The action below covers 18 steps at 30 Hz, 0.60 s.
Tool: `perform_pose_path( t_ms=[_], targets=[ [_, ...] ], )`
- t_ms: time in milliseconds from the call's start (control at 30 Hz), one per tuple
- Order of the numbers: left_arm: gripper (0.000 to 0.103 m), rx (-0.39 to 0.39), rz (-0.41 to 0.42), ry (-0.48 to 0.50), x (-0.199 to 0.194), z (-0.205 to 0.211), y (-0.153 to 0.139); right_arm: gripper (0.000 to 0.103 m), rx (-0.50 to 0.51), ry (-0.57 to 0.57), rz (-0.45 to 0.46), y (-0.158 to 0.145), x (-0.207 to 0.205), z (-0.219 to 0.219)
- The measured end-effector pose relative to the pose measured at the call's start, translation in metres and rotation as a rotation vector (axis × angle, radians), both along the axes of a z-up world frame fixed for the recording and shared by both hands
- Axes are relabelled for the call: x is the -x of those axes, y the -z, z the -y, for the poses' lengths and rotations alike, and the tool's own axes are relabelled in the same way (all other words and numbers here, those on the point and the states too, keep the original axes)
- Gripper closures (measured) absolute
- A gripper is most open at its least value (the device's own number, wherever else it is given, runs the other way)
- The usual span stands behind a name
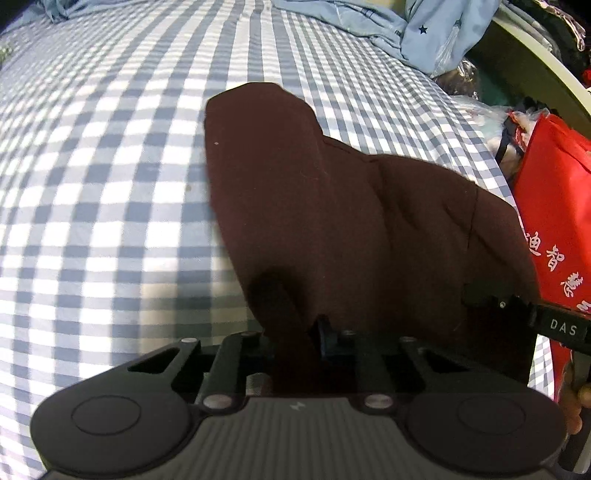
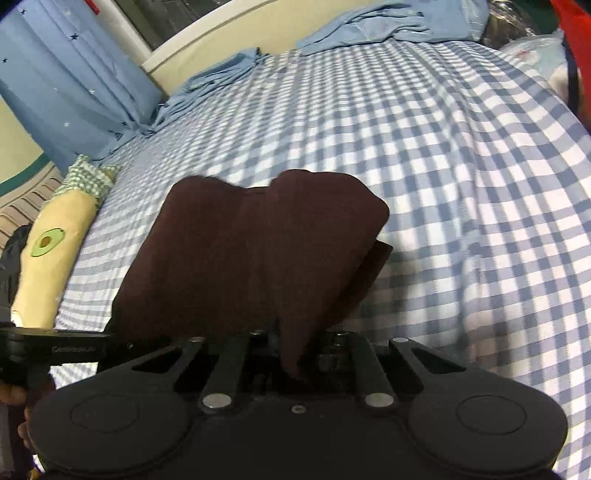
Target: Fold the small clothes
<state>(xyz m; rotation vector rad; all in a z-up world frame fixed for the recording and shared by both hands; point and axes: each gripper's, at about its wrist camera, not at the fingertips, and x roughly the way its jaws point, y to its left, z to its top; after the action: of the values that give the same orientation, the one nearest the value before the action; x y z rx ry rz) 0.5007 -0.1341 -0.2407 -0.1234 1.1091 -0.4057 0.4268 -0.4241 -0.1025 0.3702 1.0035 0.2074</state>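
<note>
A dark maroon garment hangs draped over my left gripper, lifted above the blue-and-white checked bed sheet. The left gripper is shut on the garment's near edge; its fingers are hidden under the cloth. In the right wrist view the same garment drapes over my right gripper, which is shut on its other edge. The right gripper also shows at the right edge of the left wrist view, and the left gripper at the left edge of the right wrist view. The cloth spans between both.
A red bag with white characters stands at the bed's right edge. Light blue clothes lie at the far side. A blue curtain hangs far left, and an avocado-print pillow lies at the left edge.
</note>
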Motion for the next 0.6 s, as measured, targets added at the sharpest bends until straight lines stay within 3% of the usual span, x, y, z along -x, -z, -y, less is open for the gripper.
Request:
perform_pose_path(
  t_ms=[367, 600],
  targets=[
    [0.083, -0.059, 0.039, -0.045, 0.004, -0.085, -0.036, 0.091, -0.11, -0.021, 0.008, -0.025, -0.01, -0.079],
    [0.082, -0.084, 0.003, -0.081, -0.003, -0.131, -0.015, 0.091, -0.114, -0.017, -0.07, -0.006, -0.027, -0.13]
  ],
)
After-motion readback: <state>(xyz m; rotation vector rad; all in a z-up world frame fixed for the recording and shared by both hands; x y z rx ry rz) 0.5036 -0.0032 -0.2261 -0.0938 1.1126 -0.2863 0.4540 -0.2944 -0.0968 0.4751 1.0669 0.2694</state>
